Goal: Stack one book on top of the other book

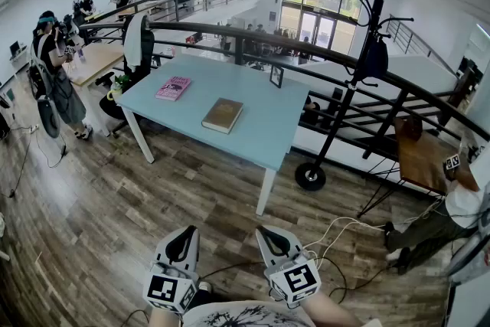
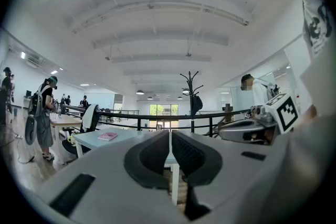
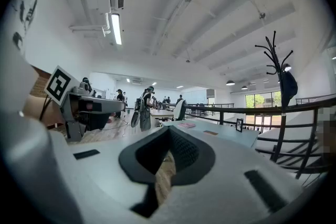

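A brown book (image 1: 223,115) lies flat near the middle of the light blue table (image 1: 268,134). A pink book (image 1: 174,88) lies flat toward the table's far left end, apart from the brown one. Both grippers are held close to my body, well short of the table. My left gripper (image 1: 182,235) is shut and empty, and my right gripper (image 1: 272,237) beside it is shut and empty too. The pink book (image 2: 107,136) shows small in the left gripper view, beyond the shut left gripper (image 2: 170,139). In the right gripper view both books (image 3: 187,125) sit far off past the right gripper (image 3: 169,136).
A black coat stand (image 1: 360,65) rises right of the table by a dark curved railing (image 1: 306,50). A small picture frame (image 1: 276,76) stands on the table's far edge. One person (image 1: 53,80) stands at the left, another sits at the right (image 1: 452,218). Cables trail over the wood floor (image 1: 337,237).
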### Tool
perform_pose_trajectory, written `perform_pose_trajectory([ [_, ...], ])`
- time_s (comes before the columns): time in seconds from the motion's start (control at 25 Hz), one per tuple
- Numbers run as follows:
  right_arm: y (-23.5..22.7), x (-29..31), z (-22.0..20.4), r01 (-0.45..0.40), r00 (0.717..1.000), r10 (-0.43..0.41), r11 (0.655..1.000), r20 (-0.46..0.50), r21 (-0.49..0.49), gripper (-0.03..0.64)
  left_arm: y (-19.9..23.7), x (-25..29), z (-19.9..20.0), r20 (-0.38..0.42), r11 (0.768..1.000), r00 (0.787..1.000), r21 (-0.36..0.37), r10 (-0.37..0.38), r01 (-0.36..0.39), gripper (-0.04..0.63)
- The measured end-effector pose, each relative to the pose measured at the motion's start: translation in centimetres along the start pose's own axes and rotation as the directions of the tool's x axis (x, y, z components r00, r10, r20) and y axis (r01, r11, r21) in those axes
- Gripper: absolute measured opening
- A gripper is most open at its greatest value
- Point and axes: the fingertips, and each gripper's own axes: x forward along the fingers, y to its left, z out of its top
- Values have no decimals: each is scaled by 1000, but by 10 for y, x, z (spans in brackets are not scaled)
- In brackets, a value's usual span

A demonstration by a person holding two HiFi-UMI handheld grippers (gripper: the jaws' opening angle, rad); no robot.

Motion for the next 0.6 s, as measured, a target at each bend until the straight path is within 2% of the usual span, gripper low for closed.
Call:
perform_pose_trajectory([
  [0.36,0,26,4,16,1000,-16,1000,4,13,-9,26,13,2,0,1000,1000,-7,-10,10,17],
  [0.6,2,51,0,61,998,-61,998,2,28,-8,52,17,-2,9,999,999,-2,-34,34,17],
])
